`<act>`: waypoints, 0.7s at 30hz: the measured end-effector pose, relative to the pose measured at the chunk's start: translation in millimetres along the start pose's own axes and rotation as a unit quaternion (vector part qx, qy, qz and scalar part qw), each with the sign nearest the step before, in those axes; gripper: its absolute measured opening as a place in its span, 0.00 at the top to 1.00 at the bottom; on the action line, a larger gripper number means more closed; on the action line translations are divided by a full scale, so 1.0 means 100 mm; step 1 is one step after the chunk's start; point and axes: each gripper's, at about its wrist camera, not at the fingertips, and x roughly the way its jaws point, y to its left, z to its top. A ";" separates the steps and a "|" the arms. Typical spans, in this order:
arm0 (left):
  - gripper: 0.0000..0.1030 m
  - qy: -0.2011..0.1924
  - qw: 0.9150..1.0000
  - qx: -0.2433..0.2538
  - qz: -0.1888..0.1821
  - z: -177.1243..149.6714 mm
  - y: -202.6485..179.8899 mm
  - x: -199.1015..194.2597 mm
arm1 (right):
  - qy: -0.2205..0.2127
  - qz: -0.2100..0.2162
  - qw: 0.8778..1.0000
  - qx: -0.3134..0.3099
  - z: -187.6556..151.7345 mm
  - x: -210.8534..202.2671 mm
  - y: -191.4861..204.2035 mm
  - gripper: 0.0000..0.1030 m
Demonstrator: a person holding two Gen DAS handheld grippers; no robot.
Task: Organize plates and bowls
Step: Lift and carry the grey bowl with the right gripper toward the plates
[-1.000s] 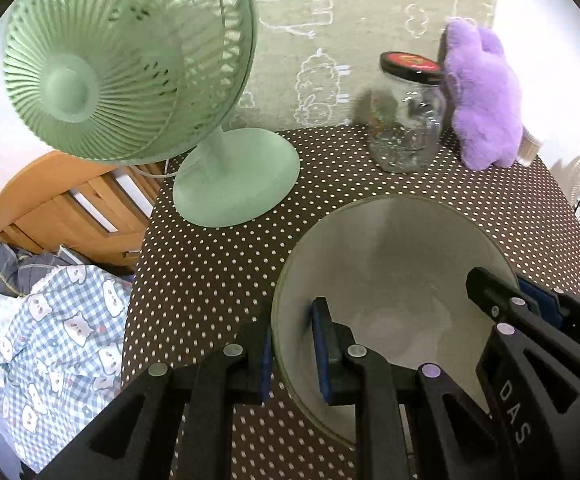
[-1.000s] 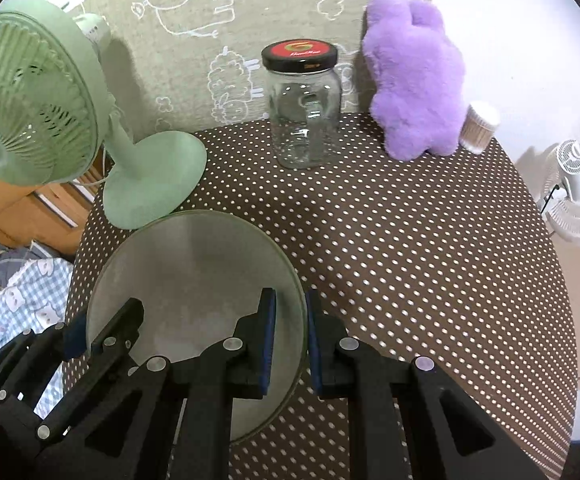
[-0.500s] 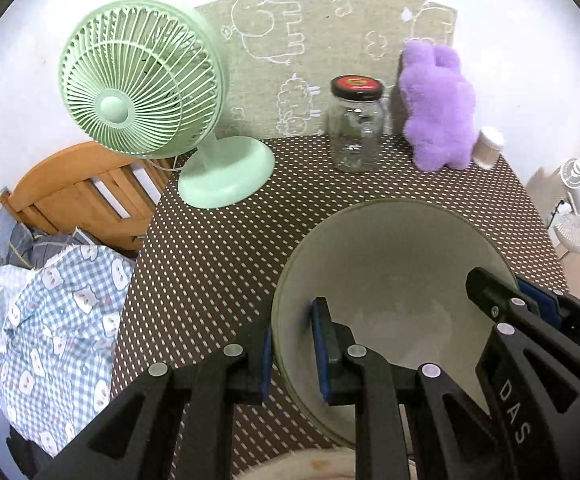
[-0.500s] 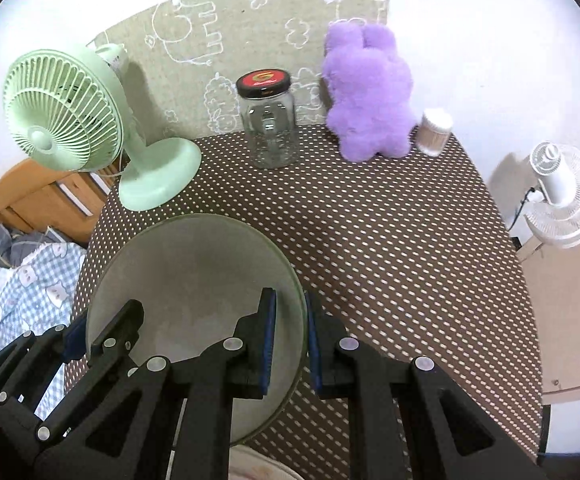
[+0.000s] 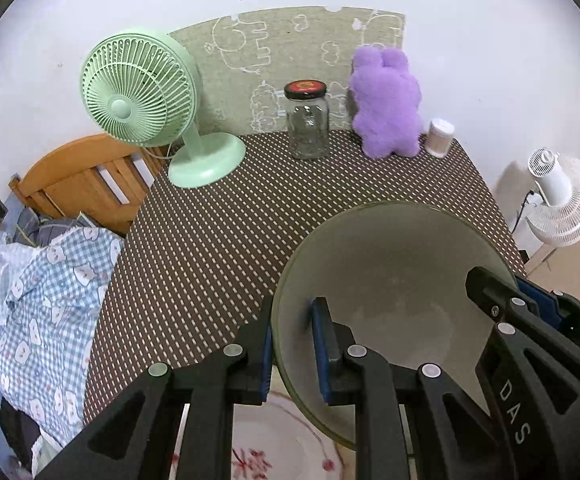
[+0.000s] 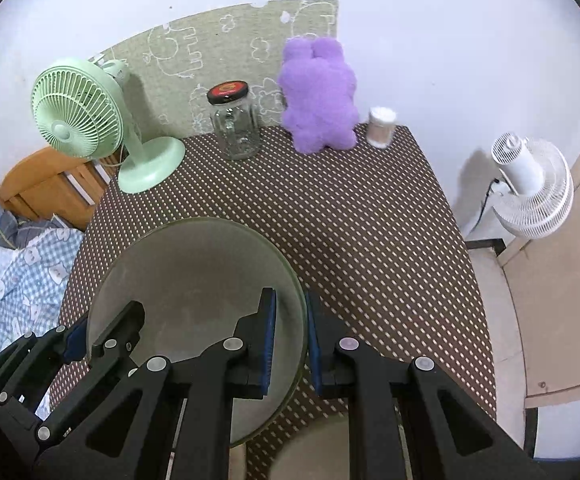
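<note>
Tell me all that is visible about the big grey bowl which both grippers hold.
The bowl is wide, round, pale grey-green, matte like glazed ceramic, and looks empty. The left gripper and the right gripper pinch opposite sides of its thin rim, one pad inside, one outside. It hangs above the dotted tablecloth, over a flowered plate.

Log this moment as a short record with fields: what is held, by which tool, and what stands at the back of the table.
held item: grey-green bowl, lifted above the table
left tool: shut on the bowl's left rim, one finger inside, one outside
right tool: shut on the bowl's right rim
below the bowl: flower-patterned plate, partly visible at the near edge
table: brown dotted cloth
back row: green fan, glass jar with black lid, purple plush toy, small white container
</note>
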 end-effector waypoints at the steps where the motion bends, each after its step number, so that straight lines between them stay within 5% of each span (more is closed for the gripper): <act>1: 0.86 0.000 1.000 0.000 0.001 -0.04 -0.04 -0.02 | 0.001 0.001 1.000 0.001 -0.05 -0.03 -0.06 0.83; 21: 0.86 0.026 1.000 -0.012 -0.003 -0.73 -0.66 -0.25 | 0.025 -0.003 1.000 -0.015 -0.81 -0.26 -0.71 0.83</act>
